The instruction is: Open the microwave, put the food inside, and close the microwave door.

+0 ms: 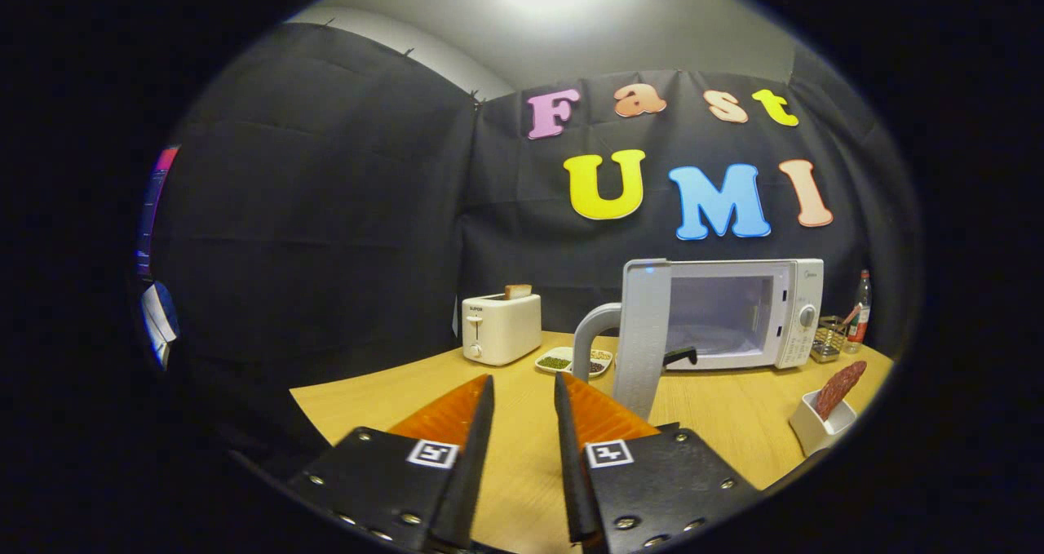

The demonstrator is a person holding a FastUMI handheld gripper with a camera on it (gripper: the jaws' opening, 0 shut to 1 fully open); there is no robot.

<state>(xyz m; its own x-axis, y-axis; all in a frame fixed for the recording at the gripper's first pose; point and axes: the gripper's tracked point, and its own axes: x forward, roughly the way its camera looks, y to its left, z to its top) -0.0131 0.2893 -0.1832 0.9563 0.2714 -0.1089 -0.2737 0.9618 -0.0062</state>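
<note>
Claw [524, 391] released, fingers parted over bare bench [718, 423]. Microwave [754, 313] stands beyond them, its door [642, 334] swung wide (handle outward); food [840, 387] in a white holder [818, 430] beside.

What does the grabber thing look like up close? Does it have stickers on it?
The gripper has two long, flat fingers that narrow toward their tips, with a gap between them and nothing in it. Each finger sits on a black plate held by small shiny screws. Each plate carries a little white square sticker with a black blocky pattern, like a tiny puzzle code.
</note>
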